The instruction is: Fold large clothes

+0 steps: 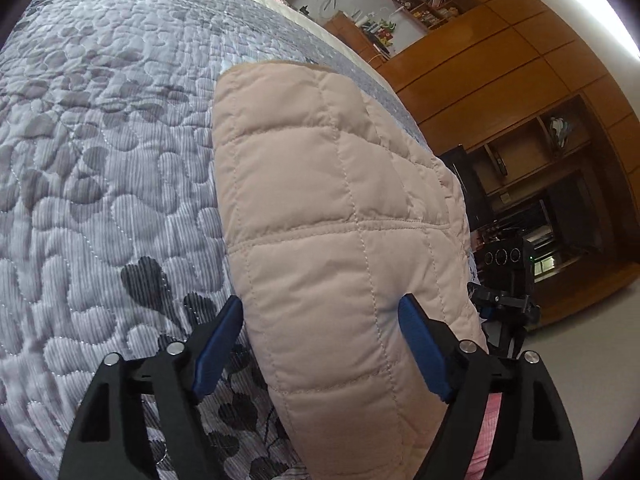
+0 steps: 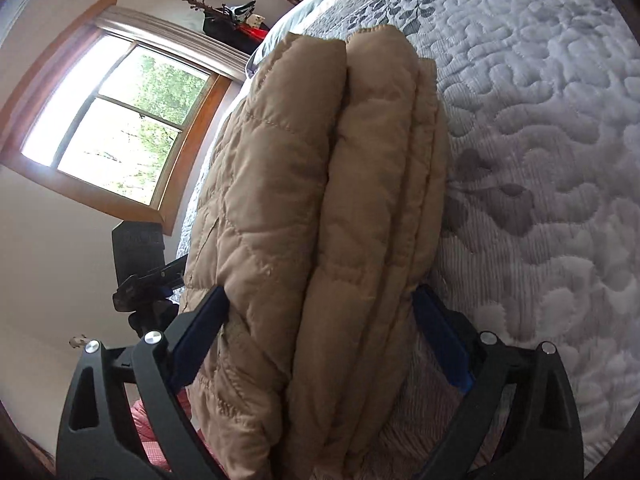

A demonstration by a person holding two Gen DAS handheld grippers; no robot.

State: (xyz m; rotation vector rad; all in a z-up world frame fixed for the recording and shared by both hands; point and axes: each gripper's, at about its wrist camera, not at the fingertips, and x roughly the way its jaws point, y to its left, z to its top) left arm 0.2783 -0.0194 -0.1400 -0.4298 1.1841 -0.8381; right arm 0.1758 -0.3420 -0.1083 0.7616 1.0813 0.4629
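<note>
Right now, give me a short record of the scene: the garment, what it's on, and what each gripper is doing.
garment: beige quilted jacket, folded into a thick stack
surface: grey patterned bedspread
left gripper: jaws wide, straddling one end of the jacket, pads not pressing
right gripper: jaws wide around the stacked layers, grip unclear
</note>
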